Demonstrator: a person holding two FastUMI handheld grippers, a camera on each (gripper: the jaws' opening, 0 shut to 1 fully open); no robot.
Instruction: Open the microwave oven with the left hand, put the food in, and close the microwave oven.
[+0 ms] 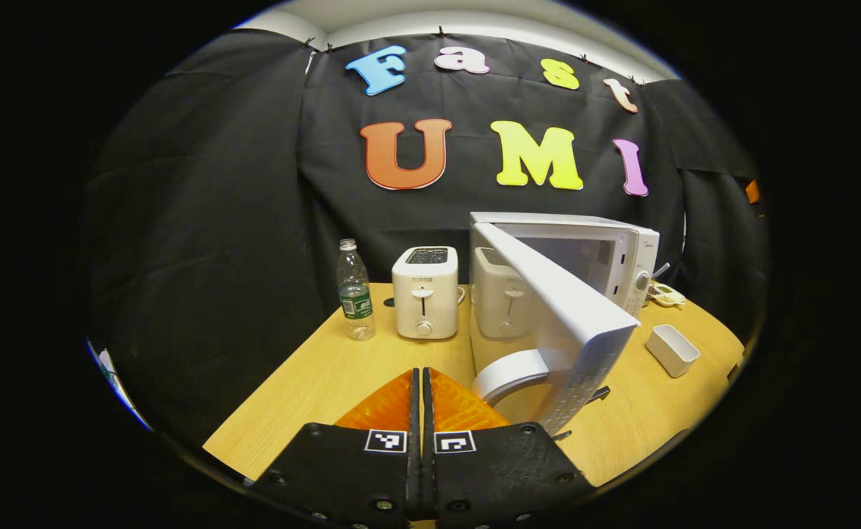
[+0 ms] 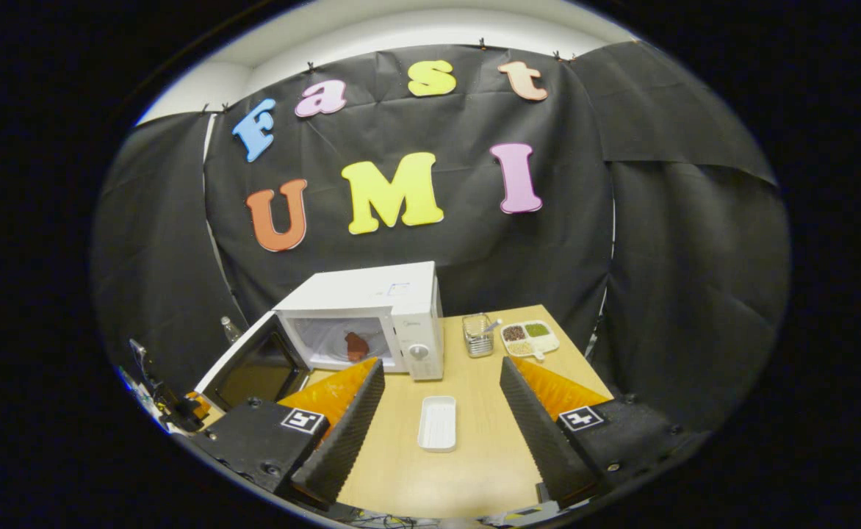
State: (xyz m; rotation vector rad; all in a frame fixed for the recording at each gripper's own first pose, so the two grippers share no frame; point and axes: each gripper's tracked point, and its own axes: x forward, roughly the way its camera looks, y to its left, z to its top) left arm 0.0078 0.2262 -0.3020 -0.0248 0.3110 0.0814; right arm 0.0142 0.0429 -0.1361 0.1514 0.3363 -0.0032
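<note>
Microwave (image 2: pixel 372 316) open with the food (image 2: pixel 356 345) already inside; door (image 1: pixel 555 316) left to close.

The door stands swung out on its left hinge, its long edge reaching forward over the table (image 1: pixel 313 382), handle (image 1: pixel 510 373) at the free end just ahead of the left gripper (image 1: pixel 422 389), whose fingers are pressed together on nothing, likely so they can push the door shut. The right gripper (image 2: pixel 441 397) hangs spread wide and empty over the white tray (image 2: pixel 437 422), which lies lengthwise toward the oven. The reddish-brown food sits on the cavity floor; which way it points is too small to tell.
</note>
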